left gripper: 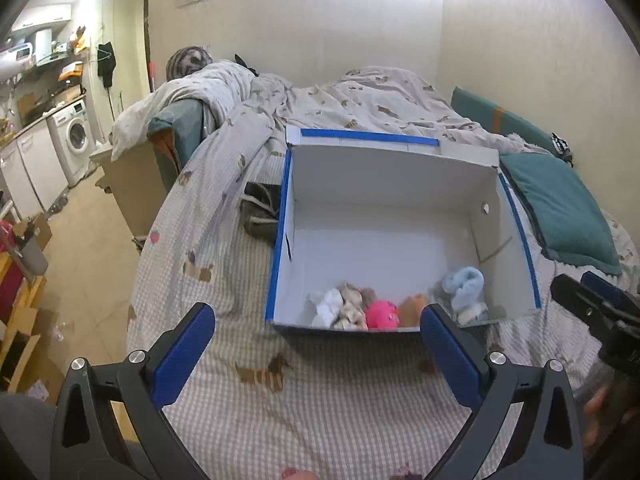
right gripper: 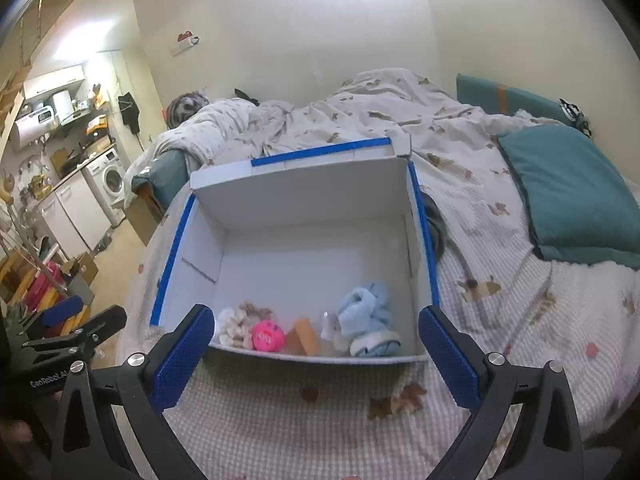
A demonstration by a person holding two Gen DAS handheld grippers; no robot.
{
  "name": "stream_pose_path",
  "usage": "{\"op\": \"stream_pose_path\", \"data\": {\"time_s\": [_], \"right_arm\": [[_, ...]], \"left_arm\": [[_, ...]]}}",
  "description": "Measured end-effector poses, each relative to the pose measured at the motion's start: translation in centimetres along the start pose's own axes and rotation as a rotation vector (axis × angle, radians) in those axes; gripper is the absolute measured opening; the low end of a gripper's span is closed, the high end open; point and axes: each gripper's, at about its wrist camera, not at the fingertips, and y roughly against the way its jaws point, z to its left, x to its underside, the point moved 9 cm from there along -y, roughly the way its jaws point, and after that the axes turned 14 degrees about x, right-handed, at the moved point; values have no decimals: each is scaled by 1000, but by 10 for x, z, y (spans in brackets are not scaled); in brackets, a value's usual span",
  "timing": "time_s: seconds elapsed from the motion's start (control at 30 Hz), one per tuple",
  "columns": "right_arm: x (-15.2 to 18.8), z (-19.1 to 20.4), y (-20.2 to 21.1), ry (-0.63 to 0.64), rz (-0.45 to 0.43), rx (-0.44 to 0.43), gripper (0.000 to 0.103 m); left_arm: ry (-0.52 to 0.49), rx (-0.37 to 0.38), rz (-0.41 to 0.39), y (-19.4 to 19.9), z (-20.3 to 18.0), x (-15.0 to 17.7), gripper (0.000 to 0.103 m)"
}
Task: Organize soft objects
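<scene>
A bed (left gripper: 328,408) covered with a checked spread printed with small dogs is filling most of both views, with a rumpled duvet (left gripper: 360,100) heaped along its far side and a teal pillow (right gripper: 576,196) lying toward the right. Beyond the bed's left edge, a kitchen corner with a washing machine (left gripper: 74,136) is being shown under bright ceiling light.

A white cardboard box (left gripper: 384,168) edged with blue tape is sitting open on the spread, its flaps standing up. The soft objects are gathered along the box's near wall: a white and beige bundle (left gripper: 344,308) at the left, a pink ball (left gripper: 382,314) just beside it, an orange piece (right gripper: 308,336) next, and a pale blue fluffy item (right gripper: 368,312) at the right. What looks like a clear wrapper is lying between the orange piece and the blue item, though it is too blurred to be sure.

The left gripper (left gripper: 318,354) is being held above the spread in front of the box, its blue pads (left gripper: 182,354) spread wide with nothing between them. The right gripper (right gripper: 316,354) is likewise being held before the near wall, jaws fully apart and empty. Each gripper is being seen at the edge of the other's view.

A dark item (left gripper: 260,210) is lying on the spread against the box's outer side.
</scene>
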Motion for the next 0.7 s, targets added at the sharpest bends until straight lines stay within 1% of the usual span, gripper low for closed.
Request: {"op": "stream_pose_path", "data": {"time_s": [0.1,0.23,0.33,0.43,0.5,0.53,0.6,0.7], "right_arm": [[13,1,6,18,-15,21,103],[24,3,8,44,-32,55,103],[25,6,10,58,-54,64,103],[28,10,4,69,-40,56,103],[31,11,-1,71,-26,60,103],[31,11,-2,66,-20,56,103],[32,11,-6,54,-3,45,103],[33,12,-9,57,3,52,103]], "left_arm": [[-5,9,-26,11,-3,12,102],[-26,-24,-44,17,-6,21,102],[-13,-35,-47,13,-4,23,102],[-1,-40,-66,10,-1,21,102],[-16,-84,-88,11,1,18,102],[-22,-87,-92,10,0,19,102],[-28,-73,-84,8,-1,21,102],[-38,-64,-74,6,-4,24,102]]}}
